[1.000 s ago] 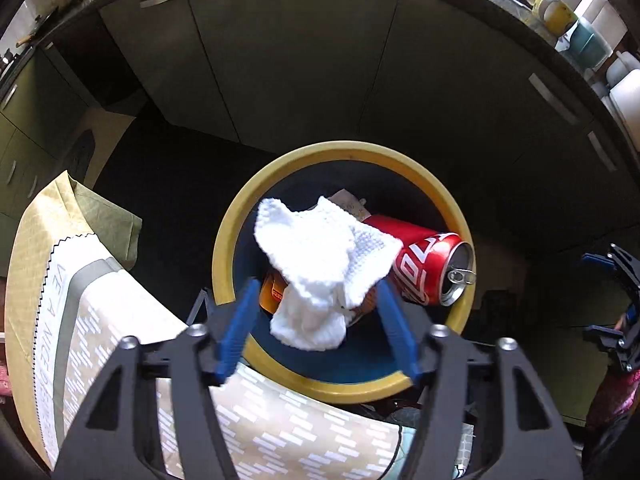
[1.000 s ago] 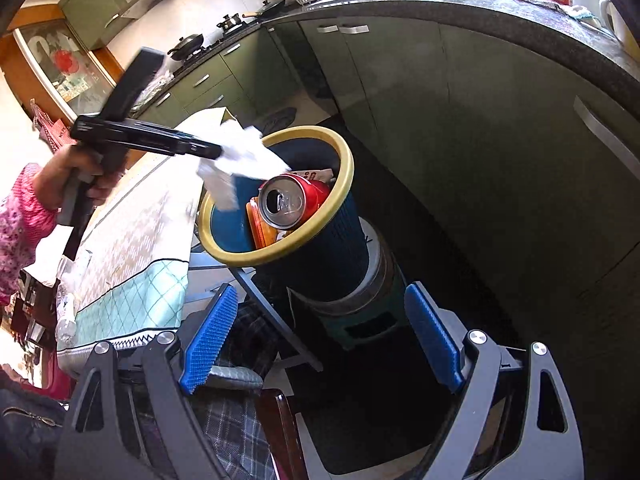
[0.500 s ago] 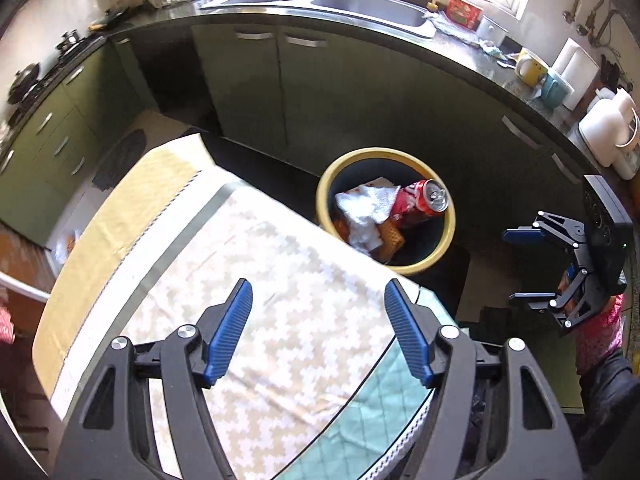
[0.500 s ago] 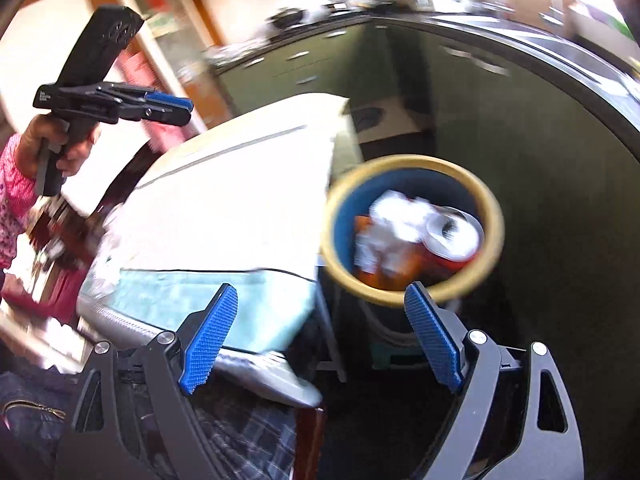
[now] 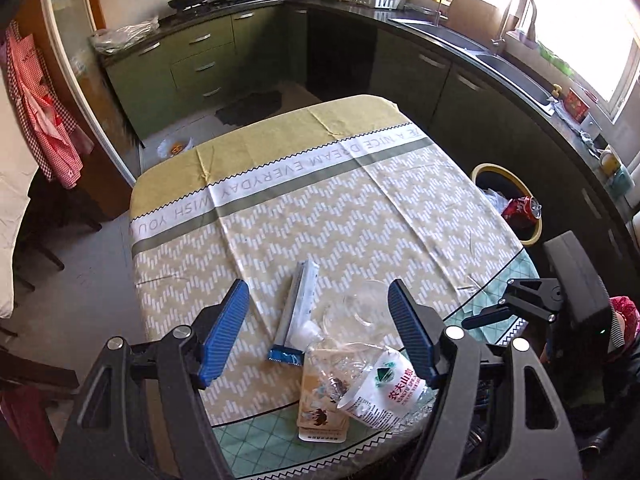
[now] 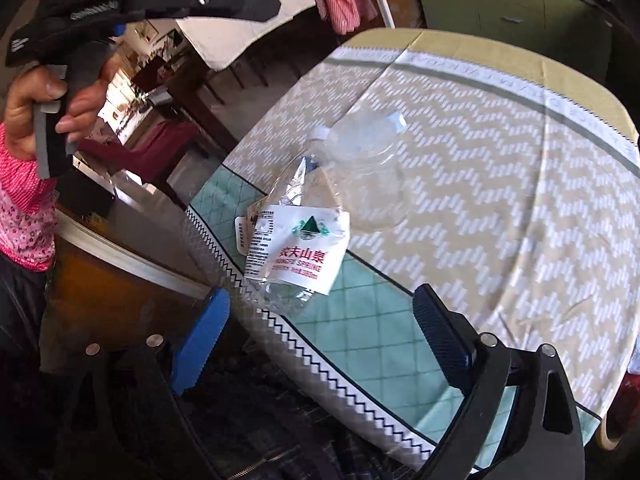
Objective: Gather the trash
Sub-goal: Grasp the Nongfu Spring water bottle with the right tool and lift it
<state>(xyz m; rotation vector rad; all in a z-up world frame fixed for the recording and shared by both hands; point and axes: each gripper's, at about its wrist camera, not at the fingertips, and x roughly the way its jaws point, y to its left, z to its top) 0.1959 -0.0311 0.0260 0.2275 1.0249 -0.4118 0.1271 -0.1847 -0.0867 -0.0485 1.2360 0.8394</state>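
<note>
A crushed clear water bottle point(image 5: 376, 384) with a white label lies near the table's front edge, partly on a printed card packet point(image 5: 320, 416). Beside them lie a long silver and blue wrapper point(image 5: 298, 308) and a clear plastic cup point(image 5: 360, 308) on its side. My left gripper point(image 5: 318, 336) hangs open above these, holding nothing. The right gripper point(image 6: 320, 340) hovers over the table edge below the bottle point(image 6: 296, 240); its jaws are opening with nothing between them. The yellow-rimmed bin point(image 5: 532, 236) past the table's right side holds a red can point(image 5: 520, 208) and white tissue.
A patterned tablecloth point(image 5: 320, 208) covers the table. Green kitchen cabinets point(image 5: 192, 64) and a dark counter with a sink point(image 5: 460, 36) run around the back and right. A dark chair point(image 5: 44, 224) stands left of the table. A hand point(image 6: 40, 96) holds the left gripper point(image 6: 272, 4).
The left gripper let the white tissue fall into the bin. Both grippers then swung away from the bin to above the table's front, and the right jaws widened.
</note>
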